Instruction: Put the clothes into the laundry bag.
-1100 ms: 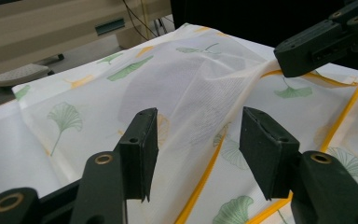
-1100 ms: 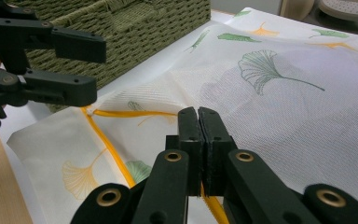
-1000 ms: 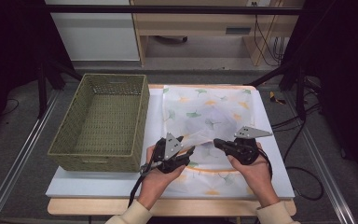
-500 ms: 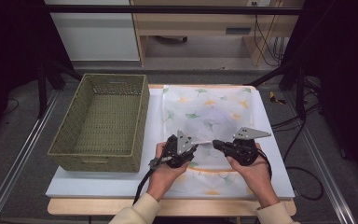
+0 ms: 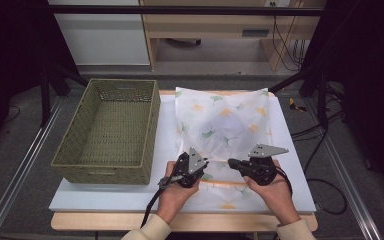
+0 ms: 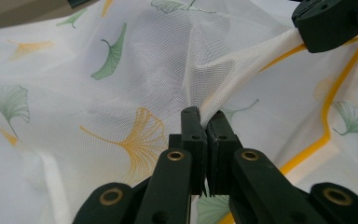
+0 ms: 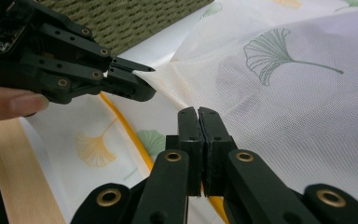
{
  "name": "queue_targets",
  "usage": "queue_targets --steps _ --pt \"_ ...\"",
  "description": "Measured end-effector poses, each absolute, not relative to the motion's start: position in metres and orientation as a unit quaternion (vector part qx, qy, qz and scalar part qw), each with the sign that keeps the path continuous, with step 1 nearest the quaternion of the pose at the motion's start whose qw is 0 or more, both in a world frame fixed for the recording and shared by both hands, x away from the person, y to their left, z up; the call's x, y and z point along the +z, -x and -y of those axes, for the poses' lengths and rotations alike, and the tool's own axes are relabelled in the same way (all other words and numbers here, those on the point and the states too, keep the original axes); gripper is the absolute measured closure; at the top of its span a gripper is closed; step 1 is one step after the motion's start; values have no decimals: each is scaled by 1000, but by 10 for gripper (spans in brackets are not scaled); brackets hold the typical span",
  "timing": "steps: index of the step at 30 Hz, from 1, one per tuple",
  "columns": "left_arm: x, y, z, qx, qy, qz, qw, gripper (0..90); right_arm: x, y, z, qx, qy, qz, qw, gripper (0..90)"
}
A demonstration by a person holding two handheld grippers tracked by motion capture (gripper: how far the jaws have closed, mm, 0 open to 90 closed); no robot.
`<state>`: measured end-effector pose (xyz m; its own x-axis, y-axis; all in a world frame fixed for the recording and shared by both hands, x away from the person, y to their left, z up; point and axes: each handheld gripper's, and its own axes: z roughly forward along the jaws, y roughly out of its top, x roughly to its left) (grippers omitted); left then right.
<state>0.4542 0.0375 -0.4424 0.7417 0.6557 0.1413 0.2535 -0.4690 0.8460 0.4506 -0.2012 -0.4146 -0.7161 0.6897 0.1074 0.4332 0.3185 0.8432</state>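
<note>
A white mesh cloth [image 5: 225, 120] printed with green and yellow ginkgo leaves and edged with a yellow band lies spread on the table. Near its front, a raised fold of it [image 6: 242, 70] runs between my two grippers. My left gripper [image 5: 205, 166] has just been closing its jaws, and they now pinch the fold's white edge [image 6: 204, 114]. My right gripper [image 5: 231, 163] is shut on the same edge a short way to the right [image 7: 198, 112]. The two grippers' tips face each other, close together. The left gripper's tip [image 7: 140, 74] holds the cloth's corner.
A green woven basket [image 5: 110, 130] stands on the table's left half, beside the cloth. The white tabletop [image 5: 105, 197] ends in a wooden front edge [image 5: 100, 220]. Metal rails run along both sides, and cables lie on the floor to the right.
My left gripper's jaws have closed on the cloth's raised edge. Both hands have stayed about where they were, and the right gripper keeps its grip.
</note>
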Motion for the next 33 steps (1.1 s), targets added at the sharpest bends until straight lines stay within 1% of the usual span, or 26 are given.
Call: queue_targets --steps 18,27,33 --pt "-457 -436 -34 205 -836 -269 433 877 -432 -431 205 436 -351 -820 117 889" --pt "-469 -436 -31 193 -846 -268 419 877 -444 -433 204 413 -352 -834 104 889" --pt "-474 -435 -29 188 -852 -265 410 877 -447 -435 205 399 -353 -839 108 888"
